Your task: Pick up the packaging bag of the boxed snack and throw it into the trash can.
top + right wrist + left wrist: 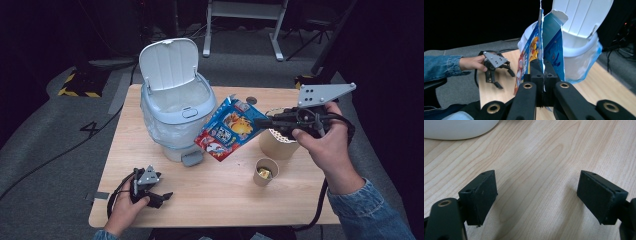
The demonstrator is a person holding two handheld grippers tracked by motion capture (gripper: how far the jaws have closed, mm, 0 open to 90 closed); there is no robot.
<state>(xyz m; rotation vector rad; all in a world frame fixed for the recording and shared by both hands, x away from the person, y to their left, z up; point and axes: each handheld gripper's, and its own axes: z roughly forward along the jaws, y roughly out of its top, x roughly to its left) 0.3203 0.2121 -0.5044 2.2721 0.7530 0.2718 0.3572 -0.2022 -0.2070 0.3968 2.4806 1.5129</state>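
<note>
Your right hand-held gripper [261, 122] has its jaws clamped tight on the snack packet [227, 129], pinching it by one edge, and the packet hangs in the air just beside the white pedal bin [172, 107], its far end overlapping the bin's front in the high view. In the right gripper view the packet [549, 47] stands on edge straight up from your closed jaws, its torn top flapping open, so you get blue panels and a bit of cartoon print but no readable name. The bin's lid [169, 62] is tipped up and back, and there's a clear liner [160, 131] bunched round the body; what lies at the bottom of the bin is washed out and hard to make out.

Your left hand-held gripper [162, 197] sits low at the near left of the bench [220, 200], jaws spread wide with nothing between them, just bare wood grain showing in the left gripper view, with a curved white edge [456, 128] cut off at the top.

On the right, a paper tub [276, 144] is half hidden behind your right hand [325, 142]. A small paper cup [265, 171] stands near it, something golden inside, too small to identify.
</note>
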